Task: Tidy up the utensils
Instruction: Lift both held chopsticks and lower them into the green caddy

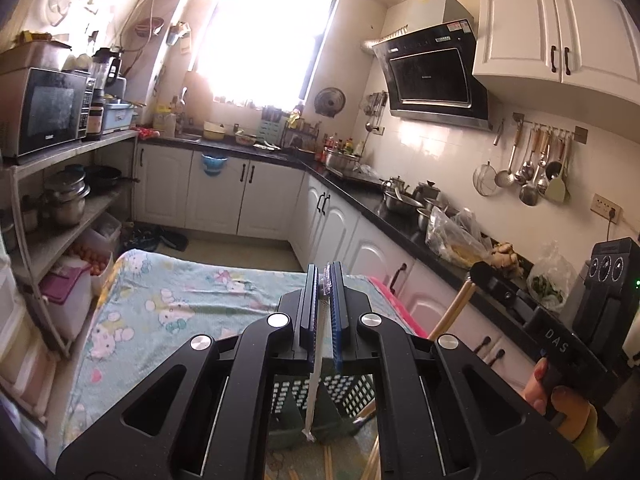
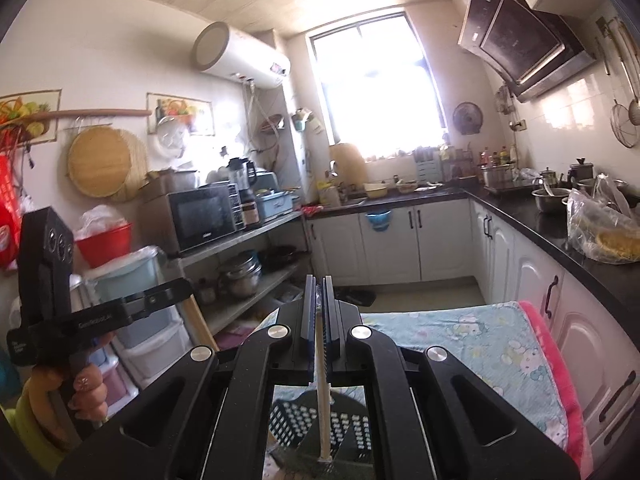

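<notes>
Most of the perforated dark basket (image 1: 352, 400) hides beneath the left gripper's (image 1: 325, 280) black frame, its rim and compartments impossible to trace. The pale stick (image 1: 314, 392) clamped there vanishes between the pads at its upper end. Loose wooden sticks (image 1: 374, 460) run off the near edge. In the right gripper (image 2: 319, 292), another pale stick (image 2: 323, 412) hides its top likewise. The window (image 2: 376, 80) is blown out, and the far counter's bottles (image 1: 340, 146) are too small to identify.
</notes>
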The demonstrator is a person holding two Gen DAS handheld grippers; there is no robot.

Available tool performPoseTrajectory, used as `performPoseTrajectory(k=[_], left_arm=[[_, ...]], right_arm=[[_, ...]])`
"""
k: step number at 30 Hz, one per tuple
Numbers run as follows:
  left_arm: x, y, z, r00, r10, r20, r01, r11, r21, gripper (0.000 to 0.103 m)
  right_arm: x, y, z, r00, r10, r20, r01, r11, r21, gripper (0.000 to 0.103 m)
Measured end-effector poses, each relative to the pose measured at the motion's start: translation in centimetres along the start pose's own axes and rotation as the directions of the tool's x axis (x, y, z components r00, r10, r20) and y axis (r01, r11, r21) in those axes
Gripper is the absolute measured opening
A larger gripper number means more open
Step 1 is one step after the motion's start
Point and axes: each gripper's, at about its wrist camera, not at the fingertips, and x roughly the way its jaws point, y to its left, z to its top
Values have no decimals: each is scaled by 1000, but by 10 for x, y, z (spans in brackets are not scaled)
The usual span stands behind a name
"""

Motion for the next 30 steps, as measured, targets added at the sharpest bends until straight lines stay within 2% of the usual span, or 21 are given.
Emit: performPoseTrajectory(k=[7,14,21,30], left_arm=[[23,12,-3,999,31,-15,-32,1000,-2,3],[49,31,-14,997,25,-71,-27,999,-27,3],[68,42,-35,992,-1,-129,-4,999,-37,3],[78,51,-63,986,-2,-166,-3,999,-35,3]], right_arm=[[15,-14,-1,999,-32,-13,32,999,19,3],[32,-23,-19,997,-70,-45,72,996,48,3],[51,-26,-39,992,-98,-81,104,992,77,3],[61,-30,-65,985,-132,-114,143,986,90,3]])
